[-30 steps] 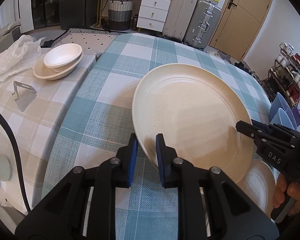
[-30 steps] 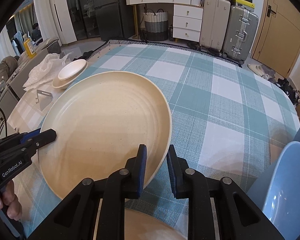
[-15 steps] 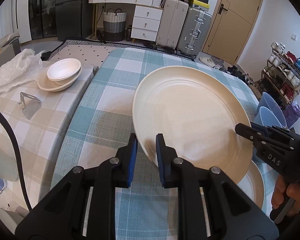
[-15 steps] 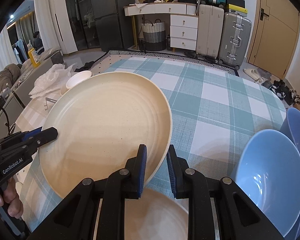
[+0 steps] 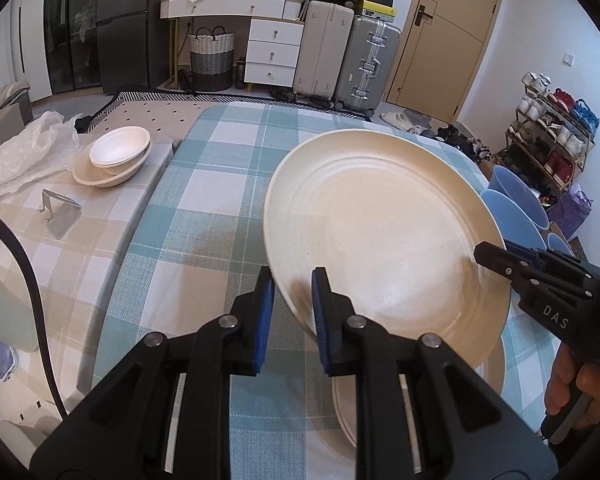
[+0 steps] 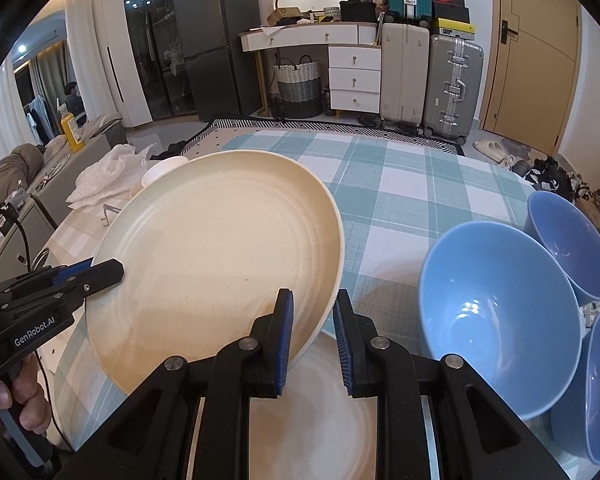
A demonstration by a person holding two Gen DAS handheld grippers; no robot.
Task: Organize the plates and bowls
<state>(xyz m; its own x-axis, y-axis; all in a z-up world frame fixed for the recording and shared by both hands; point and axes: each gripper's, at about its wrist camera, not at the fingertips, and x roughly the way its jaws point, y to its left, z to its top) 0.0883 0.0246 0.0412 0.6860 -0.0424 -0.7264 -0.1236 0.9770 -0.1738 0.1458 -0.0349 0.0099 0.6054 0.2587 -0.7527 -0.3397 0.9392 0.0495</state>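
Observation:
A large cream plate [image 5: 384, 240] hangs tilted above the checked table, held by both grippers on opposite rims. My left gripper [image 5: 290, 300] is shut on its near-left rim. My right gripper [image 6: 314, 320] is shut on its right rim; the plate also shows in the right wrist view [image 6: 220, 252]. A second cream plate [image 6: 320, 412] lies flat on the table under the lifted one and shows in the left wrist view [image 5: 348, 408]. Stacked cream bowls [image 5: 116, 156] sit on the beige side table to the left.
Three blue bowls [image 6: 496, 312] stand at the table's right edge. A plastic bag [image 5: 24, 152] and a metal stand [image 5: 58, 214] lie on the side table. The teal checked tablecloth [image 5: 204, 208] stretches ahead. Suitcases and drawers stand behind.
Both grippers have lifted the large plate higher and drawn it back. The plate underneath and the blue bowls have come into view.

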